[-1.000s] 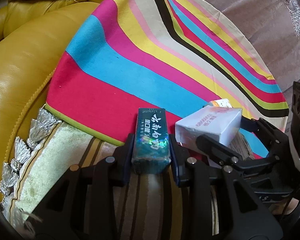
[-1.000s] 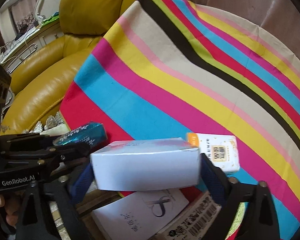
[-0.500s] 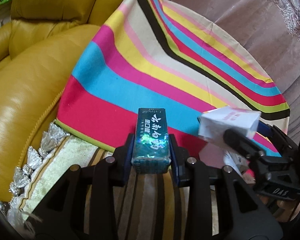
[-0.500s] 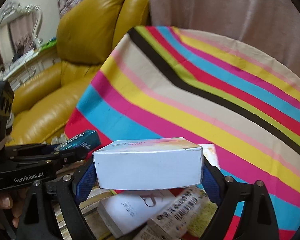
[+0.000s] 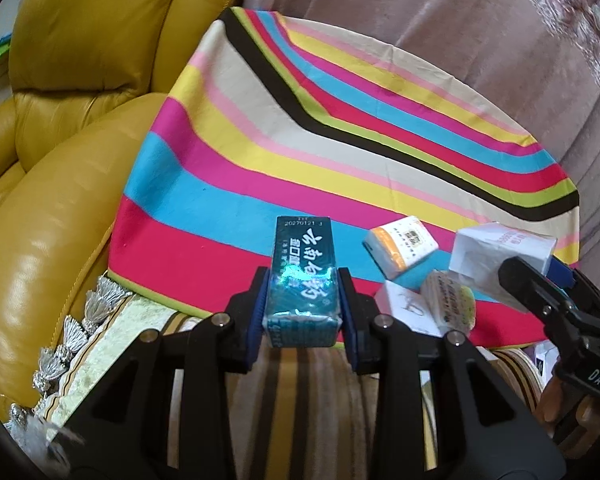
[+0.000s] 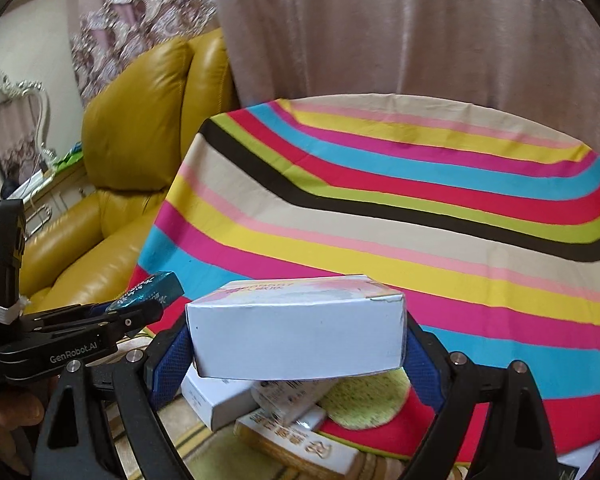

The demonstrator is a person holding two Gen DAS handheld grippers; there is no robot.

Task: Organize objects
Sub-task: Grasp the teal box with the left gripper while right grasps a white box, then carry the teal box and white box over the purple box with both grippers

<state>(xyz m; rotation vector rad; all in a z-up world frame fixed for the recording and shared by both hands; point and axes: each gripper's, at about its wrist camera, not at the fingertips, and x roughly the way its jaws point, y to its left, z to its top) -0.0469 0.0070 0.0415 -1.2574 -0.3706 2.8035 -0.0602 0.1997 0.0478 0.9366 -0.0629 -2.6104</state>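
Both claws have lifted clear of the pile; left claw (image 5: 302,306) clamps the teal foil-wrapped pack (image 5: 303,276) — slippery; right claw (image 6: 298,354) clamps the white carton (image 6: 296,332) endwise — light, crushable.

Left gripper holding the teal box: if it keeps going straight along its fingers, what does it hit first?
Probably the bare striped multicoloured cloth. The left gripper, shut on the shiny teal rectangular box, points down at its red and blue bands; the small white-and-orange carton lies off to the right. Depth is unclear.
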